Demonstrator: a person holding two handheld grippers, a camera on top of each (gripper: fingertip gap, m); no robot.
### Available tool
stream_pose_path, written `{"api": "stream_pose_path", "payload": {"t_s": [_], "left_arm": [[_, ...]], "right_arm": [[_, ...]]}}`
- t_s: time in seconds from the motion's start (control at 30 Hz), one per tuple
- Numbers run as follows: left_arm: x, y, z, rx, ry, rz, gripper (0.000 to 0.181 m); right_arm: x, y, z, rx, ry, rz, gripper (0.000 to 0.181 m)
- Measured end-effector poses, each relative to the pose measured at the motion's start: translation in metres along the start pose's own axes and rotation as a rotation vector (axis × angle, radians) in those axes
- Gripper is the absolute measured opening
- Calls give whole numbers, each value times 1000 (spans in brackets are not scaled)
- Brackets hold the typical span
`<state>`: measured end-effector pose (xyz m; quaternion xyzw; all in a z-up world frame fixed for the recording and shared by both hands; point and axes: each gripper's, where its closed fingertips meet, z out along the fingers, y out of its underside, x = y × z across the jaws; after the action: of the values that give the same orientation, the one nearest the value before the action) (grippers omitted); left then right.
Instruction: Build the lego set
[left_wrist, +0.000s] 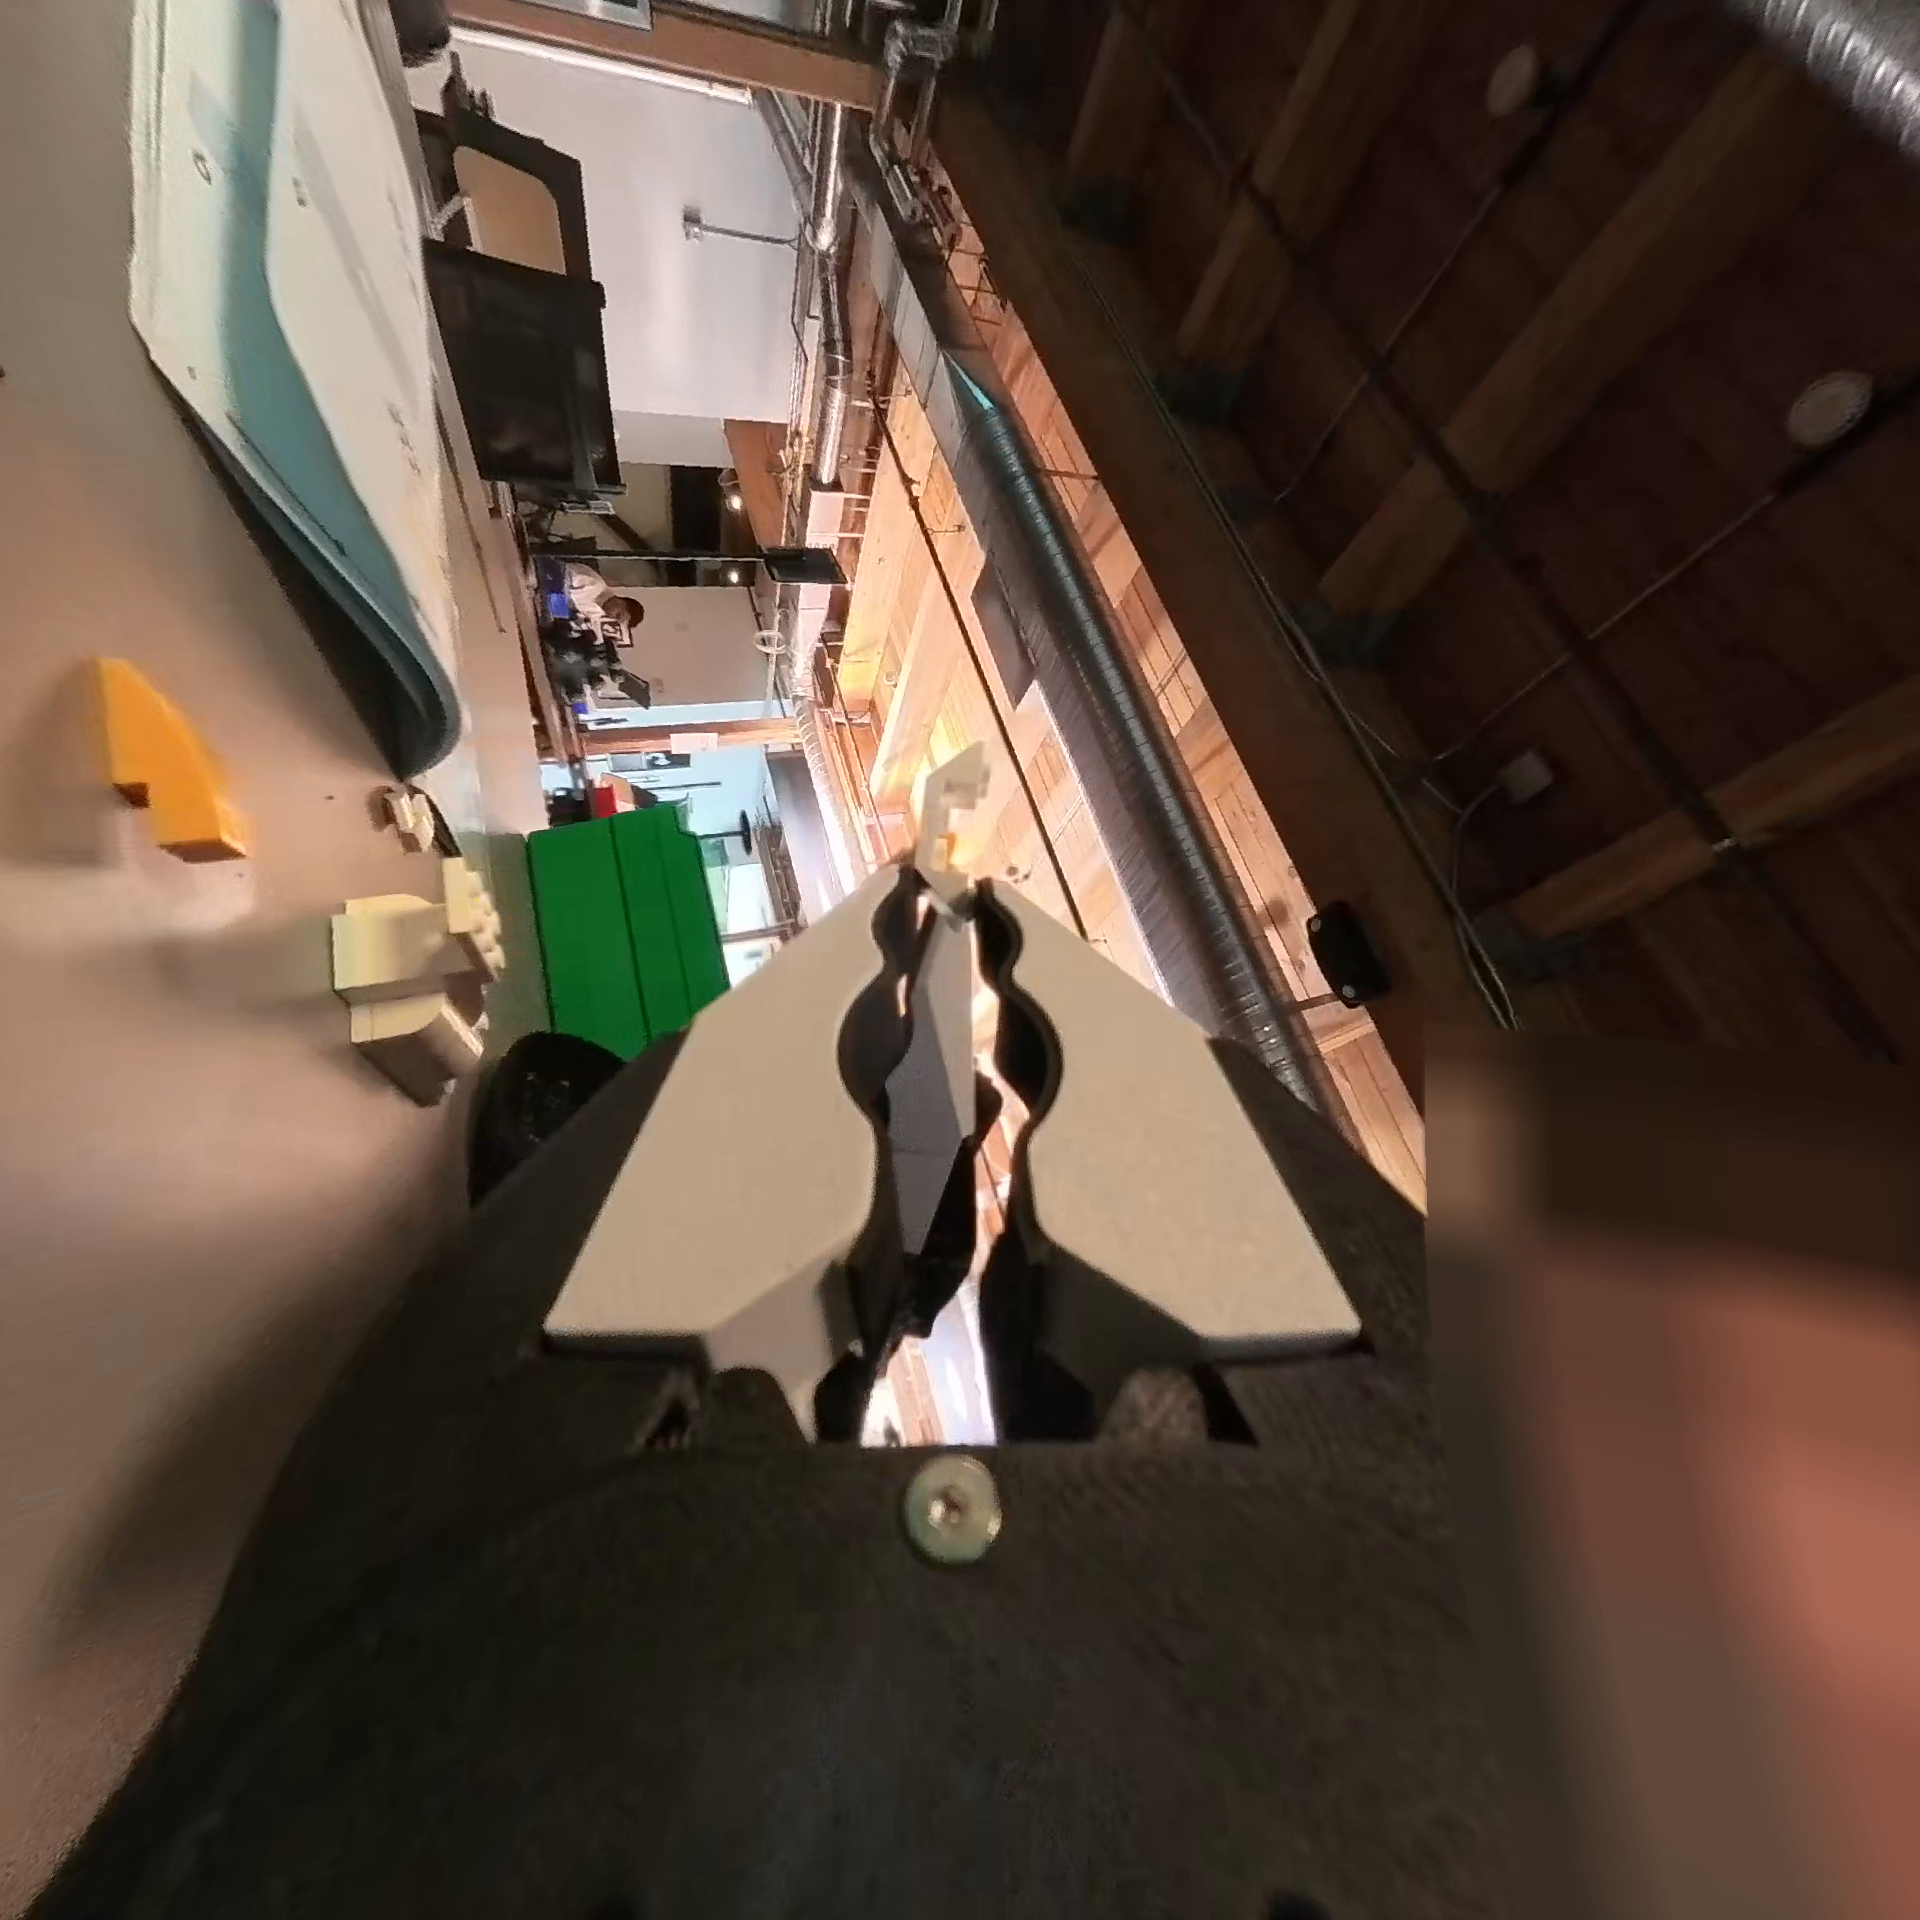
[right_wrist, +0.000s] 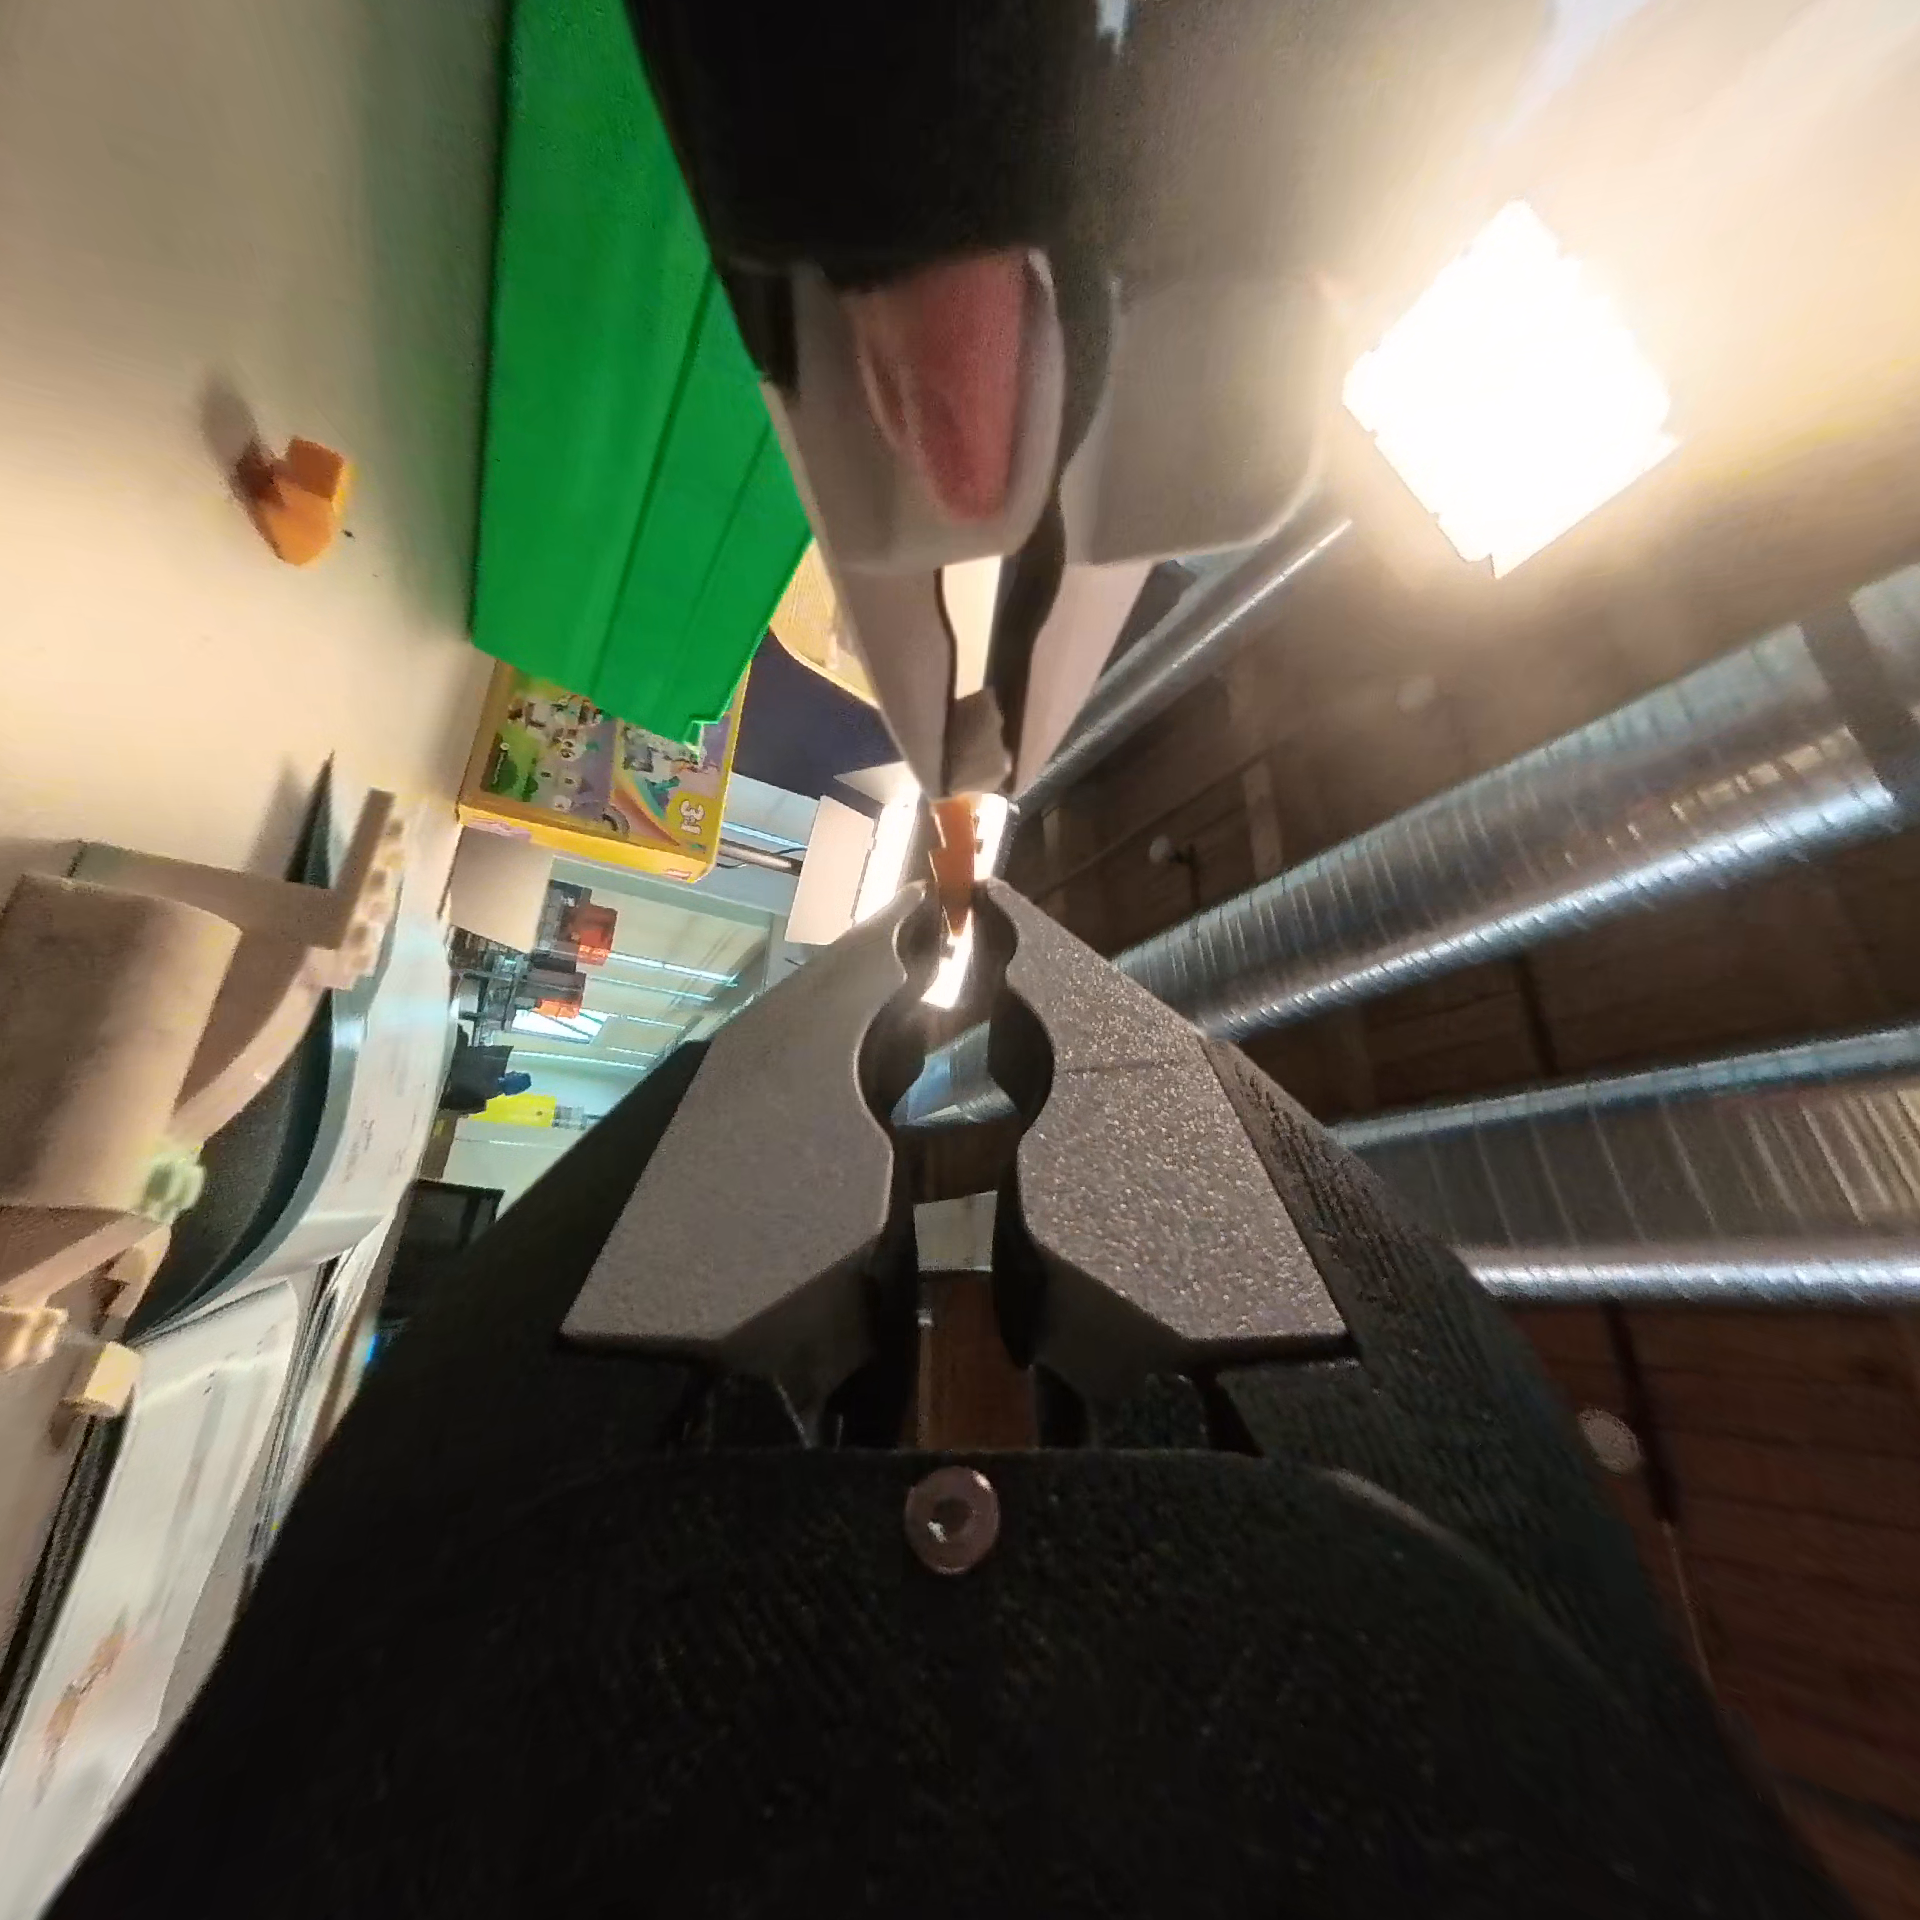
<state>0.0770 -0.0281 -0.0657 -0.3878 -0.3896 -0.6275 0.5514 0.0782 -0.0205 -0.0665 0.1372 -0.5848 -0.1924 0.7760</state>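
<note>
My left gripper (left_wrist: 948, 896) is shut on a small white lego piece (left_wrist: 954, 805) that sticks out past its tips, held up in the air. My right gripper (right_wrist: 956, 906) is shut on a small orange piece (right_wrist: 954, 857). In the right wrist view the left gripper (right_wrist: 968, 774) comes down from above with the white piece (right_wrist: 977, 746), tip to tip with mine, and the two pieces meet. A trace of orange (left_wrist: 941, 852) shows against the white piece in the left wrist view.
On the pale table lie an orange curved brick (left_wrist: 171, 769) (right_wrist: 296, 499), a cream-white lego assembly (left_wrist: 410, 971) (right_wrist: 208, 977) and an instruction booklet (left_wrist: 291, 312). A green box (left_wrist: 623, 925) (right_wrist: 623, 395) and a yellow lego box (right_wrist: 597, 764) stand at the table's far side. The tips of both grippers are at nearly the same place. The orange curved brick (left_wrist: 171, 769) lies around 10 cm away from my left fingertips.
</note>
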Motion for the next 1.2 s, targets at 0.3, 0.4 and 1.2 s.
{"api": "stream_pose_path", "payload": {"t_s": [0.3, 0.4, 1.2], "left_arm": [[-12, 6, 0, -30, -87, 52, 8], [-16, 4, -1, -30, -120, 67, 8], [-32, 3, -8, -33, -210, -45, 9]], "right_arm": [[-6, -5, 0, 9, -40, -7, 4], [-11, -6, 0, 20, -68, -32, 4], [-33, -17, -8, 87, -240, -132, 4]]}}
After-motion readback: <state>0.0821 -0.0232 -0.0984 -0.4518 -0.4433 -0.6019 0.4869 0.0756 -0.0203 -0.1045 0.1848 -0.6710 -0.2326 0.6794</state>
